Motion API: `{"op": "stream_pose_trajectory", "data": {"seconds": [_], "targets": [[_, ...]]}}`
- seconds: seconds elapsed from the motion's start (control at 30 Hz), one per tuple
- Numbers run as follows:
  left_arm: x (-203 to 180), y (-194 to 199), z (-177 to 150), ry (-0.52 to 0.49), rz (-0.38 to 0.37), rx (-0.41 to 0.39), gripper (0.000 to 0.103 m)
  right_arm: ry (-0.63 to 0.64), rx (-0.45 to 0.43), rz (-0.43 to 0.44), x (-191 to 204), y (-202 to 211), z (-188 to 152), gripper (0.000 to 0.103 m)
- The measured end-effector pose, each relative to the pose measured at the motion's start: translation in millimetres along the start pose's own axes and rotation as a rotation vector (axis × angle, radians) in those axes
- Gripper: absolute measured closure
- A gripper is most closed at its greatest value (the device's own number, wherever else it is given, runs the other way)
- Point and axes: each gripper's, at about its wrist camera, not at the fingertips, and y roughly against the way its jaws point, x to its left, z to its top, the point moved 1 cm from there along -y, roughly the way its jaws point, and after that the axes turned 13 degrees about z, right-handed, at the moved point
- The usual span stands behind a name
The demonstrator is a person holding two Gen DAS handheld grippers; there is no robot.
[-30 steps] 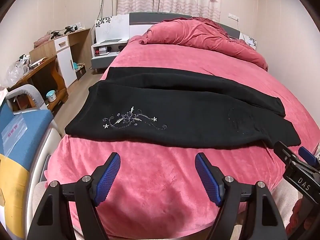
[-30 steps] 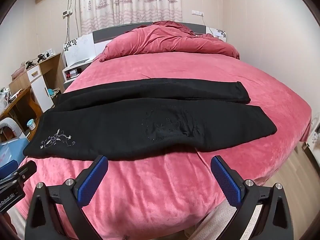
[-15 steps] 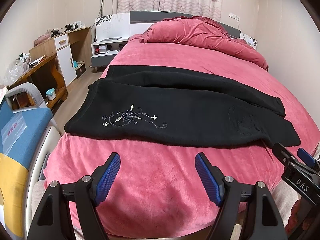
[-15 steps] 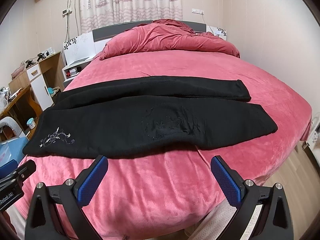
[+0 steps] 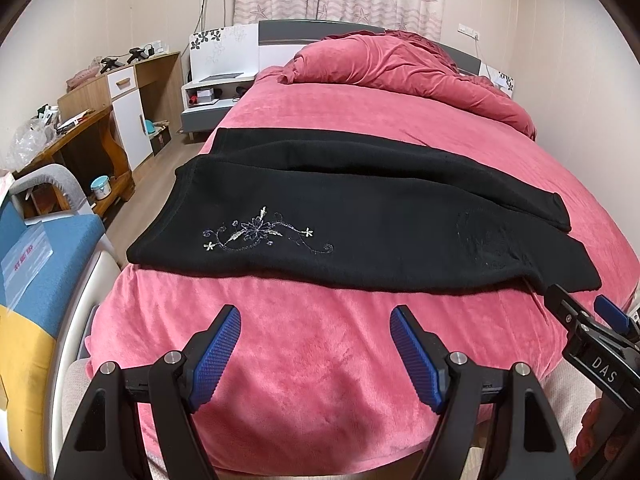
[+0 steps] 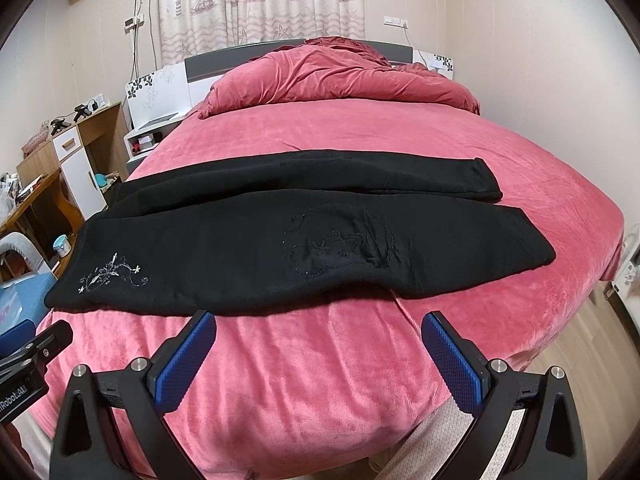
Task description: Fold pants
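Black pants (image 5: pixel 360 216) lie flat across the pink bed, waist at the left, legs running right; they also show in the right wrist view (image 6: pixel 304 236). A silver flower embroidery (image 5: pixel 260 234) marks the near leg by the waist. My left gripper (image 5: pixel 316 332) is open and empty, hovering over the bed's near edge short of the pants. My right gripper (image 6: pixel 320 336) is open and empty, close to the near hem of the pants. The right gripper's tip also shows in the left wrist view (image 5: pixel 588 320).
The pink bed (image 5: pixel 320 360) fills the view, with a rumpled pink duvet (image 5: pixel 400 68) at the head. A wooden desk with clutter (image 5: pixel 80 128) and a blue chair (image 5: pixel 36 264) stand at the left. A nightstand (image 5: pixel 212 96) stands beside the headboard.
Both grippers have moved slightly forward toward the pants; the right one now sits nearer the hem. Both stay open. The pants have not moved.
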Motion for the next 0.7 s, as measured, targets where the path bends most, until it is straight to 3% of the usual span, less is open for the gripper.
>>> {"op": "stream_pose_trajectory", "data": {"seconds": [0.7], "targets": [[-1.0, -1.6, -0.9, -0.002, -0.007, 0.014, 0.024, -0.004, 0.012, -0.001, -0.5, -4.5, -2.1, 0.0]]}}
